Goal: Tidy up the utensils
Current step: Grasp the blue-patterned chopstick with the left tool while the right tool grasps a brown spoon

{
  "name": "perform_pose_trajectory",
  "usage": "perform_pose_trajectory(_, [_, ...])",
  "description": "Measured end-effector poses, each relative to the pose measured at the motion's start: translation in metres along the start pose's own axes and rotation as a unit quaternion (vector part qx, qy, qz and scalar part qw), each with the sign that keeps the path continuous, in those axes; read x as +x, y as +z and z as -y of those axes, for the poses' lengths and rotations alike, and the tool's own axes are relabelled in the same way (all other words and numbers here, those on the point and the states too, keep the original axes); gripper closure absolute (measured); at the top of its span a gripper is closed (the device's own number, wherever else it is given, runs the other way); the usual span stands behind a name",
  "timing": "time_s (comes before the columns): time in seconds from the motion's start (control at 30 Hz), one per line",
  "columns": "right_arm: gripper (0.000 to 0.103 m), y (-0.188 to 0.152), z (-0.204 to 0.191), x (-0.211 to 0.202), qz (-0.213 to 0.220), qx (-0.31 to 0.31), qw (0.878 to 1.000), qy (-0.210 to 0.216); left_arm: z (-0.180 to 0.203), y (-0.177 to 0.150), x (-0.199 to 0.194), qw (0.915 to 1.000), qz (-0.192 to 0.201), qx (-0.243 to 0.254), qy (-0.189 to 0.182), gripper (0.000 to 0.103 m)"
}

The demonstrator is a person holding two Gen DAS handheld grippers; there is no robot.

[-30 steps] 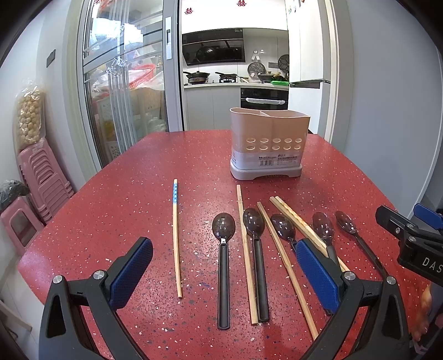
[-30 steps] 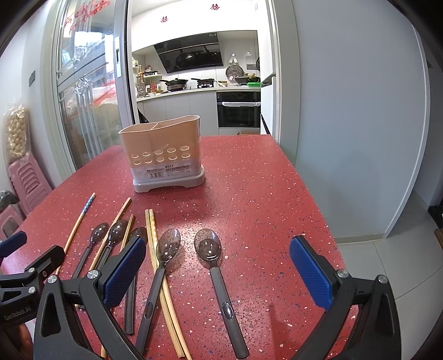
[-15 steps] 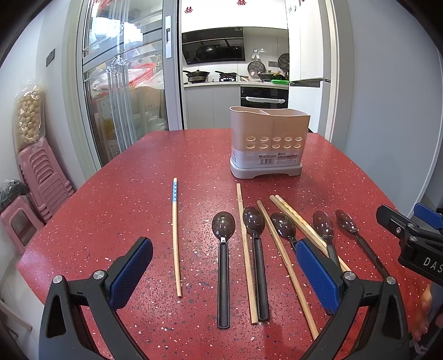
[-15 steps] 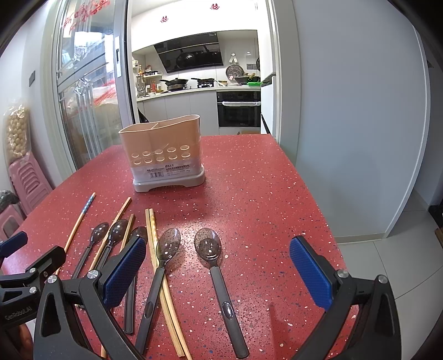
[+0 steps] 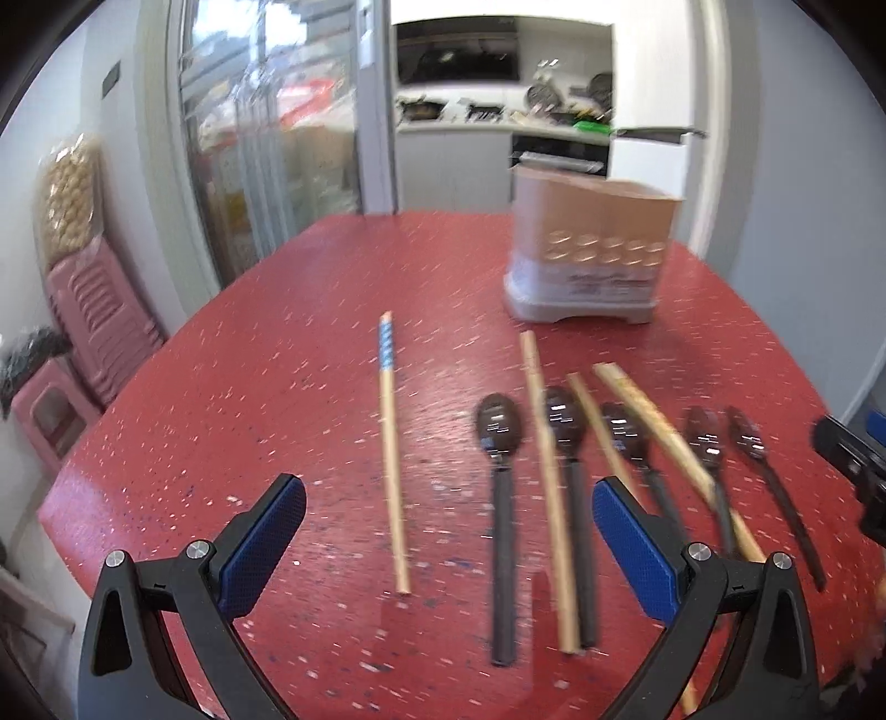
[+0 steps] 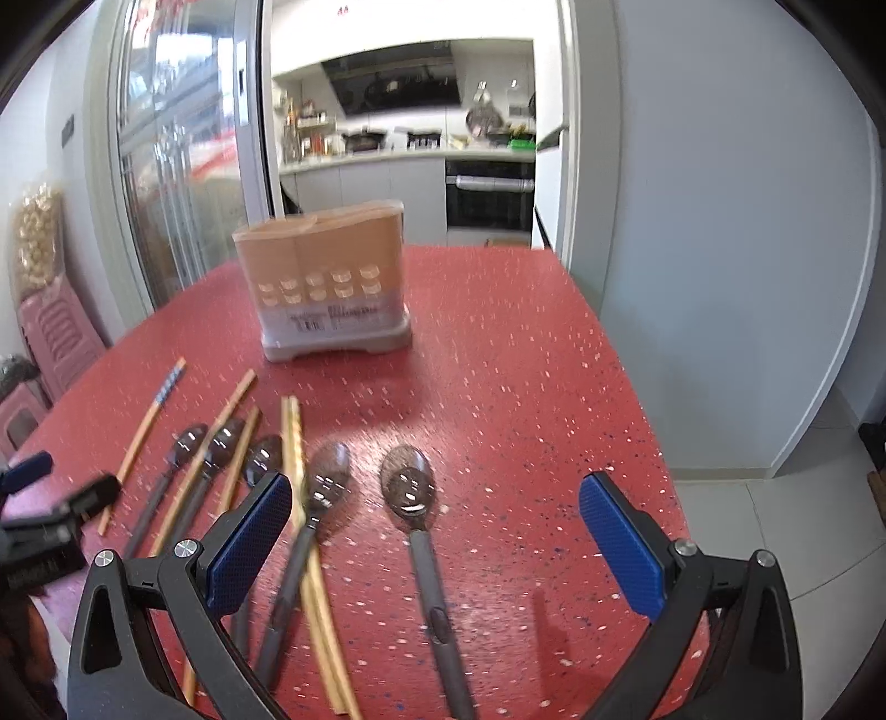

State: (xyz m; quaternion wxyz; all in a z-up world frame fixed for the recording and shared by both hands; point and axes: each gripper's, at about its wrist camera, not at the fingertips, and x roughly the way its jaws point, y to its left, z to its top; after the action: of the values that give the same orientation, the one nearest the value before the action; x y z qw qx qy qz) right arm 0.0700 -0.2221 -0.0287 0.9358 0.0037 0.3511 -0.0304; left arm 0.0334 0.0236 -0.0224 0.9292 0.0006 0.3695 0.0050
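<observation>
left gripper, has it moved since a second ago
Yes. The left gripper has swung left: the utensil holder and the blue-tipped chopstick both sit further right in its view than before, and the picture is motion-blurred.

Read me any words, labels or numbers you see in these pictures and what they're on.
No text is readable.
Utensil holder: white label with dark print, too blurred to read.
Left hand-held gripper, seen from the right wrist: pale lettering on its black body, too blurred.
Red marks above the kitchen doorway: too small.
</observation>
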Motion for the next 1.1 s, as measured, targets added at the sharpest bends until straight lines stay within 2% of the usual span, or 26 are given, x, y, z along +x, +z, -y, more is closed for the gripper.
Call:
perform_pose_trajectory(0.13, [0.0,0.006,0.003,0.016,-0.052,-0.031,0.998,-0.011,-0.02,0.014,0.023,0.999,-0.041,-0.016,-0.002,0.0])
perform_pose_trajectory(0.37, [0.001,0.011,0.016,0.042,-0.149,-0.025,0.988,0.032,-0.047,0.041,0.07,0.9948,-0.095,-0.037,-0.006,0.0])
perform_pose_trajectory(0.47, [0.009,0.014,0.013,0.052,-0.178,-0.036,0.983,0.039,-0.049,0.052,0.088,0.9921,-0.12,-0.036,-0.008,0.0])
perform_pose_trajectory(0.53, [0.009,0.015,0.01,0.06,-0.201,-0.049,0.977,0.047,-0.048,0.058,0.098,0.9908,-0.131,-0.03,-0.006,0.0])
perform_pose_trajectory(0.7, [0.034,0.014,0.001,0.084,-0.269,-0.054,0.959,0.064,-0.044,0.068,0.119,0.9864,-0.163,-0.013,-0.009,0.0])
perform_pose_trajectory(0.83, [0.041,0.015,-0.011,0.092,-0.283,-0.084,0.954,0.054,-0.042,0.074,0.13,0.9837,-0.179,-0.014,-0.011,0.001])
perform_pose_trajectory(0.87, [0.043,0.015,-0.014,0.094,-0.287,-0.091,0.952,0.053,-0.042,0.075,0.135,0.9817,-0.19,-0.015,-0.012,0.006])
perform_pose_trajectory(1.1, [0.051,0.018,-0.028,0.104,-0.314,-0.115,0.94,0.064,-0.038,0.096,0.158,0.9773,-0.211,-0.005,-0.012,0.006])
